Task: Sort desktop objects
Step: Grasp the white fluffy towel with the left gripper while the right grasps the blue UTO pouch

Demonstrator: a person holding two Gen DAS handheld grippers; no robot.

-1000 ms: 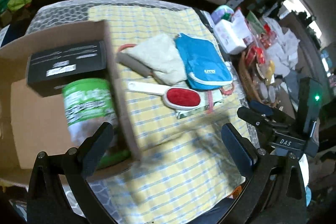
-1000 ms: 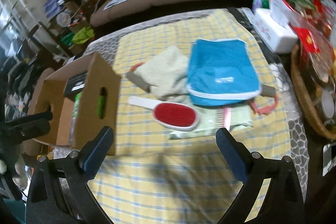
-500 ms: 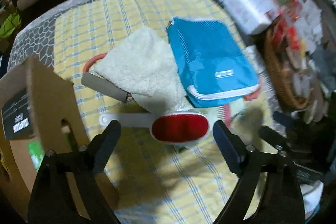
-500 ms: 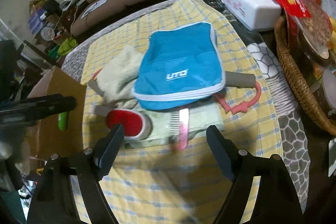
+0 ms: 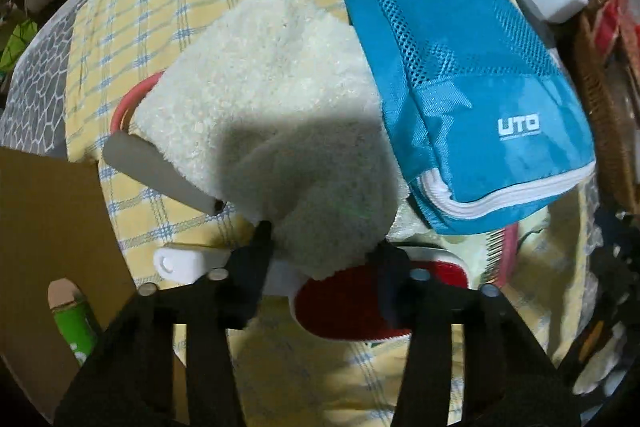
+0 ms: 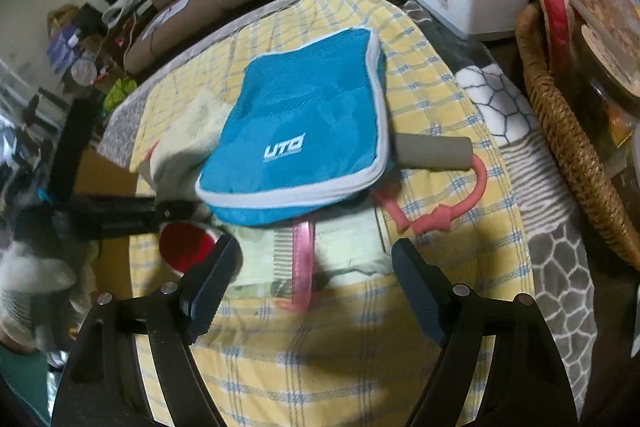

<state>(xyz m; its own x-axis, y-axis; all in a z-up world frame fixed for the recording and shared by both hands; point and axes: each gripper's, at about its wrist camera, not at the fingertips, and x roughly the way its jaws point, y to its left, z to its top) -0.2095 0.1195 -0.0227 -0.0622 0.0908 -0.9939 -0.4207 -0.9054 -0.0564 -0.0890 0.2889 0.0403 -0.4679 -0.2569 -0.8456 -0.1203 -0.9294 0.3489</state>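
Just left of the blue zippered UTO fabric pouch (image 5: 472, 99), fluffy cream folded towel (image 5: 272, 115), its near corner pinched between the narrowed jaws of the left gripper (image 5: 324, 251), above the white-handled red lint brush (image 5: 344, 301). Just under the pouch's near edge, pink plastic comb (image 6: 302, 263) on the yellow checked tablecloth (image 6: 360, 359); over it, right gripper (image 6: 312, 267) spread wide, holding nothing. Right of the pouch, grey foam-handled pink resistance cord (image 6: 434, 151).
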